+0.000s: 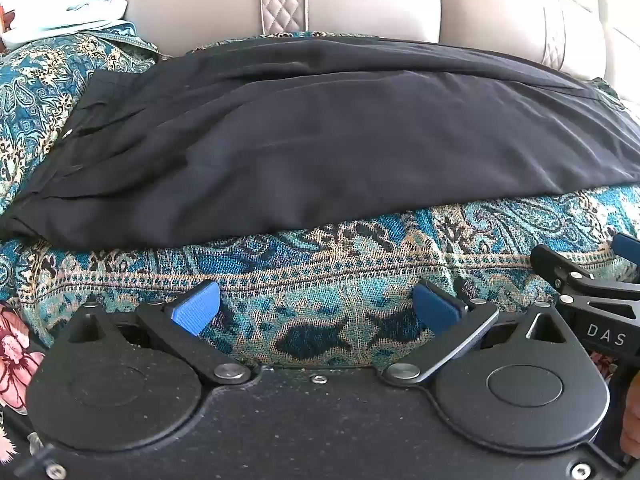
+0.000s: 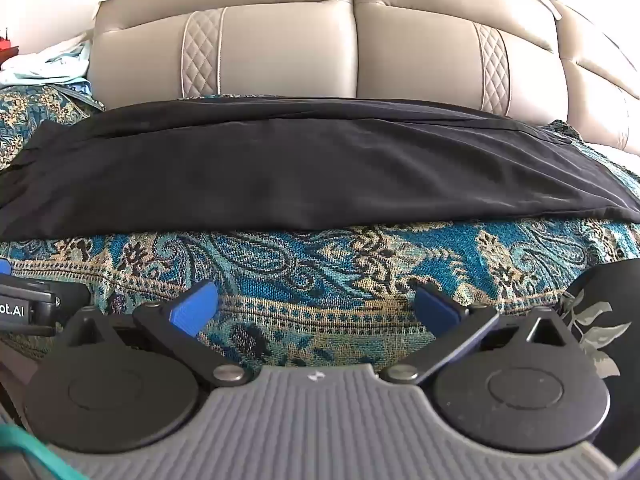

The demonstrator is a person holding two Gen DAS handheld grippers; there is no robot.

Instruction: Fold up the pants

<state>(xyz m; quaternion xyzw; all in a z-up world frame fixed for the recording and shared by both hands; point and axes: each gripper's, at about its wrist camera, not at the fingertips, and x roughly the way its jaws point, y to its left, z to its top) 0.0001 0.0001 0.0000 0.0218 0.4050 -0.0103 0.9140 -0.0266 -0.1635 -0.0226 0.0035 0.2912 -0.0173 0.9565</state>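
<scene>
Black pants lie flat and lengthwise on a teal paisley sofa cover, the gathered waistband at the left. They also show in the right wrist view. My left gripper is open and empty, held back from the pants' near edge. My right gripper is open and empty too, over the cover in front of the pants. The right gripper's side shows at the right edge of the left wrist view.
A beige leather sofa backrest rises behind the pants. Light blue cloth lies at the far left of the seat. Floral fabric shows at the lower left, and a dark leaf-print fabric at the right.
</scene>
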